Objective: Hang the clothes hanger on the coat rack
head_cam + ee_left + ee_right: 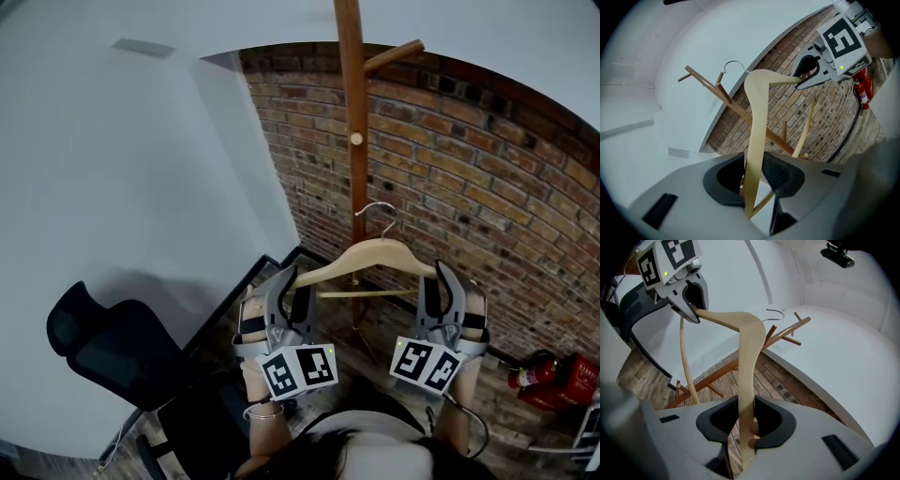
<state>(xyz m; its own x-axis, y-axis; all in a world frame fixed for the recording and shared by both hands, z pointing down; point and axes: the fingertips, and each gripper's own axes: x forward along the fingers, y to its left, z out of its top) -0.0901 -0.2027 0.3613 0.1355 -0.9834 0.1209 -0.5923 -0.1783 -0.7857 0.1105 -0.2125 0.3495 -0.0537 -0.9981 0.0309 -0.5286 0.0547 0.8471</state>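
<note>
A pale wooden clothes hanger (375, 253) with a metal hook (380, 212) is held level in front of the brown wooden coat rack (352, 141). My left gripper (288, 279) is shut on its left end and my right gripper (439, 274) on its right end. The hook sits just beside the rack's pole, below a small knob (356, 139) and an upward peg (394, 54). In the left gripper view the hanger arm (756, 122) runs between the pads of that gripper (753, 174). The right gripper view shows the other arm (748, 357) clamped in that gripper (743, 420), with the hook (775, 312) near the rack's pegs (790, 331).
A brick wall (487, 187) stands behind the rack and a white wall (141, 169) to the left. A black office chair (122, 352) is at lower left. A red fire extinguisher (531, 373) lies on the wooden floor at lower right.
</note>
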